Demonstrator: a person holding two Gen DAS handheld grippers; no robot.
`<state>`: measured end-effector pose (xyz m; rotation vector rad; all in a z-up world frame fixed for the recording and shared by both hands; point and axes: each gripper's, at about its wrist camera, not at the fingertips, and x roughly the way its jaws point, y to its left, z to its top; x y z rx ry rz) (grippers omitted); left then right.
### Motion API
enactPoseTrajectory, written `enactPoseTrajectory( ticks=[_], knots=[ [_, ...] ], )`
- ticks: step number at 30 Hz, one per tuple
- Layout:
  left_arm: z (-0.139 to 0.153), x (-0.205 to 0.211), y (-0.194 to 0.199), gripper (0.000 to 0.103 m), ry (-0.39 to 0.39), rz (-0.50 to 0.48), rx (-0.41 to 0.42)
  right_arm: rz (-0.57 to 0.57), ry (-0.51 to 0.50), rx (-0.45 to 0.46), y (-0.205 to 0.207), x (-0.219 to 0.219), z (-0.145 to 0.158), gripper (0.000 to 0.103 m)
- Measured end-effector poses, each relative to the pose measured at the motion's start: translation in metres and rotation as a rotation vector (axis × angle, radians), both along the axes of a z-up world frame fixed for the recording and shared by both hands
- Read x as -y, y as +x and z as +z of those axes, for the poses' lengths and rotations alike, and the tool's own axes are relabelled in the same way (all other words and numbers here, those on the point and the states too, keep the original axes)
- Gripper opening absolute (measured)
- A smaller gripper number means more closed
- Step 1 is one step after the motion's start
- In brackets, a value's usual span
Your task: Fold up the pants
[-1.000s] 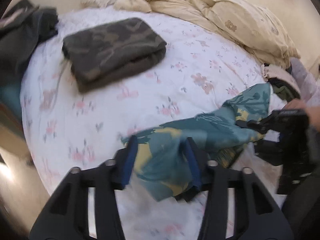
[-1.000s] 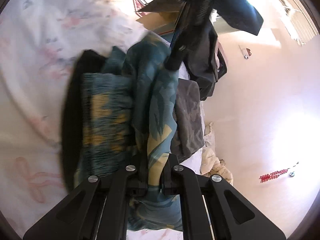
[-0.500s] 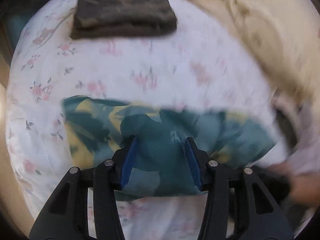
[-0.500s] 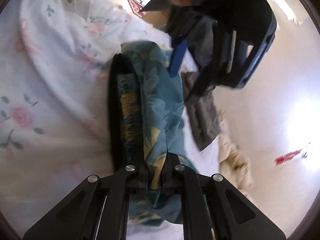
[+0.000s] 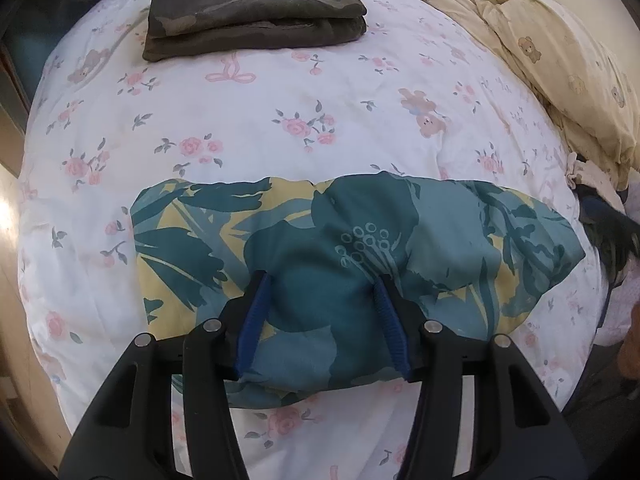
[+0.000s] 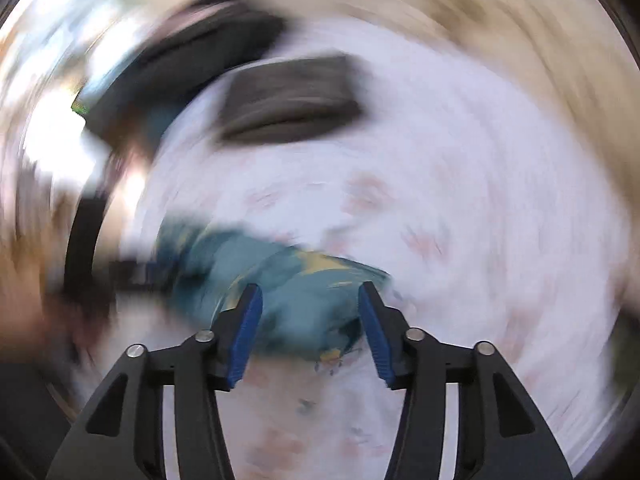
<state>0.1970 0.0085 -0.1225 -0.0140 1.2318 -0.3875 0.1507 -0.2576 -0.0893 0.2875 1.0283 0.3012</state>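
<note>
Pants laid on the bed, left tongs gaping round a bunched fold, right tongs just sprung open at 3 o'clock; next, regrip for the fold

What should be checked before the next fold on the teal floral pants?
1. Teal floral pants lying on the floral bedsheet: ok.
2. Right tool released: ok, its jaws have just been opening, no cloth pinched.
3. Left tool grip: pads stand apart with cloth bunched between them; cannot tell.
4. Folded camouflage pants apart from the working area: ok.
5. Fold edges aligned: cannot tell; the right end is rumpled.
</note>
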Motion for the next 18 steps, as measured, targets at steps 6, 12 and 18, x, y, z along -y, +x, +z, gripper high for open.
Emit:
enactPoseTrajectory(
  ticks=[6, 12, 18],
  knots=[
    [-0.001, 0.003, -0.004, 0.053, 0.033, -0.033, 0.036, -0.174, 0.291, -0.281, 0.021, 0.012, -0.056, 0.006],
    [-0.008, -0.004, -0.002, 0.063, 0.01, -0.078, 0.037, -0.204, 0.101, -0.228, -0.006, 0.012, -0.072, 0.002],
    [-0.007, -0.02, -0.008, 0.077, 0.005, -0.011, -0.049, -0.203, 0.074, -0.241, -0.01, 0.016, -0.092, 0.01]
  ],
)
